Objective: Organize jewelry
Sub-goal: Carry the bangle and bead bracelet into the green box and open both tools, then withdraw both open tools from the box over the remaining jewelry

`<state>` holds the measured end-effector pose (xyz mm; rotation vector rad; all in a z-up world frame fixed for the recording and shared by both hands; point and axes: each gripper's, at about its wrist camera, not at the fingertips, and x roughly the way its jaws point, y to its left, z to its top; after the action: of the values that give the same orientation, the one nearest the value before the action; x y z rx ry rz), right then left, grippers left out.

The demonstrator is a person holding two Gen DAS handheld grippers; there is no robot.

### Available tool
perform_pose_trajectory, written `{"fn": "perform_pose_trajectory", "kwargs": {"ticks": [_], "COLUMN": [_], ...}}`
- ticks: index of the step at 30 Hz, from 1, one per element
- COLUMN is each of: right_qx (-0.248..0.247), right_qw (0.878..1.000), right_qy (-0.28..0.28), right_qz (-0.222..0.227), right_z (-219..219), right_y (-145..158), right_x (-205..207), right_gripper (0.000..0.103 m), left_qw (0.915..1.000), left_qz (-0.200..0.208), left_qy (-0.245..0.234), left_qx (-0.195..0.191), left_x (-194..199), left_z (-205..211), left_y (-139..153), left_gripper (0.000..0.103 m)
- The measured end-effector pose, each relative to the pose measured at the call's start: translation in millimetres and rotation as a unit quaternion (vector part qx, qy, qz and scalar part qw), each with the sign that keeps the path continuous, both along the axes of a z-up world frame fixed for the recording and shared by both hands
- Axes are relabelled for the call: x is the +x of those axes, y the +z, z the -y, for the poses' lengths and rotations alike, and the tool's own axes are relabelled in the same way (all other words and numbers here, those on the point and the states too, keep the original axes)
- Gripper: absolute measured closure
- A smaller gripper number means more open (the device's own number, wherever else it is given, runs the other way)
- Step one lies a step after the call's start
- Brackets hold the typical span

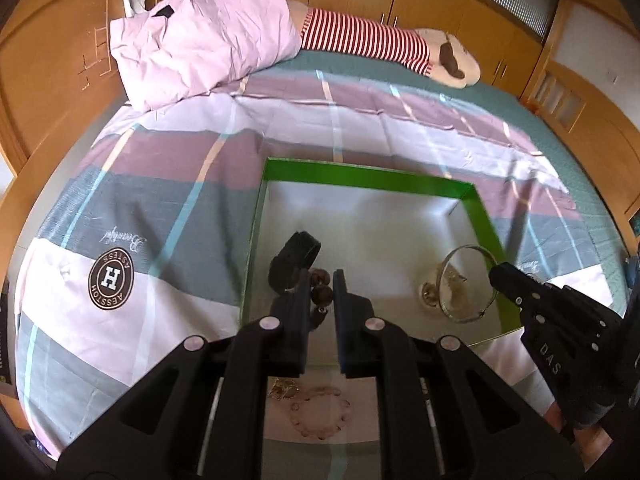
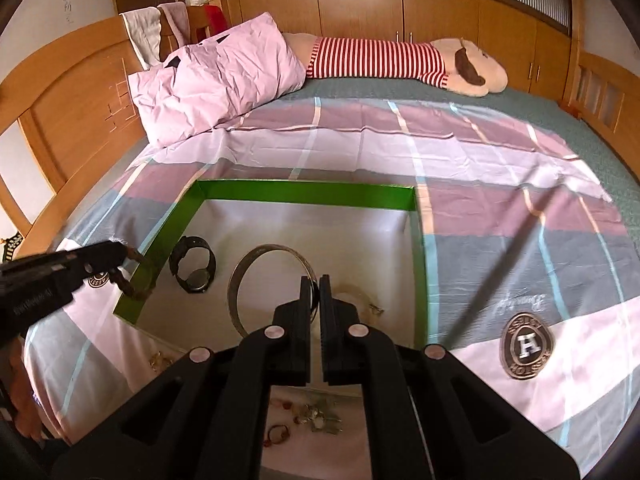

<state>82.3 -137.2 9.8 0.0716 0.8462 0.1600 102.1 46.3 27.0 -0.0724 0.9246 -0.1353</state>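
Left wrist: bead bracelet (image 1: 322, 286) half-hidden between left tool (image 1: 322, 280) fingers.

A bed (image 2: 500, 184) with a plaid sheet filled the room, a pink pillow (image 2: 224, 76) and striped plush toy (image 2: 400, 60) at its far side, wooden wardrobes (image 2: 440, 12) behind in daylight.

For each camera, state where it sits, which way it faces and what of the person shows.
Left wrist: on the left gripper, facing down into the green box on the bed; its fingers pinch a brown bead bracelet; the right gripper shows.
Right wrist: on the right gripper, facing likewise, pinching the metal bangle; left gripper shows.
Shared: box, black watch, pink pillow.
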Motion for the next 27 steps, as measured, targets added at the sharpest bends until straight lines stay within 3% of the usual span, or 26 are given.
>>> {"fn": "perform_pose_trajectory", "kwargs": {"ticks": [8, 9, 10, 12, 14, 16, 18, 22, 27], "right_qx": [-0.022, -0.026, -0.025, -0.015, -0.012, 0.001, 0.023, 0.030, 0.005], "right_qw": [0.998, 0.998, 0.998, 0.999, 1.000, 0.999, 0.999, 0.996, 0.993], "right_qy": [0.025, 0.025, 0.025, 0.018, 0.017, 0.021, 0.022, 0.036, 0.032], "right_qz": [-0.045, -0.047, -0.046, -0.028, -0.018, -0.024, -0.039, -0.076, -0.113], "right_z": [-23.2, -23.5, -22.8, -17.7, -13.2, -7.2, -0.8, 2.7, 3.2], "right_y": [-32.3, -32.7, -31.4, -22.3, -14.3, -9.8, -10.5, -24.3, -45.1], "right_x": [6.0, 5.2, 2.9, -5.7, -15.4, -24.8, -33.6, -47.6, -53.4], "right_gripper": [0.097, 0.085, 0.068, 0.047, 0.045, 0.045, 0.044, 0.043, 0.043], "left_qw": [0.9992, 0.9990, 0.9989, 0.9988, 0.9992, 0.9996, 0.9997, 0.9994, 0.9971], "left_qz": [-0.038, -0.043, -0.047, -0.048, -0.038, -0.027, -0.020, -0.034, -0.062], "left_qy": [0.007, 0.008, 0.009, 0.013, 0.013, 0.013, 0.011, 0.002, -0.027], "left_qx": [0.003, 0.004, 0.002, -0.004, -0.007, -0.002, 0.009, 0.012, 0.034], "left_x": [5.8, 5.5, 3.9, -0.7, -7.7, -15.4, -24.4, -41.2, -58.1], "left_z": [10.1, 11.8, 12.6, 12.9, 13.2, 13.5, 14.2, 13.6, 23.2], "left_y": [-29.1, -31.3, -32.6, -30.2, -24.3, -18.1, -13.8, -13.4, -24.5], "left_gripper": [0.092, 0.092, 0.090, 0.081, 0.059, 0.051, 0.048, 0.029, 0.026]}}
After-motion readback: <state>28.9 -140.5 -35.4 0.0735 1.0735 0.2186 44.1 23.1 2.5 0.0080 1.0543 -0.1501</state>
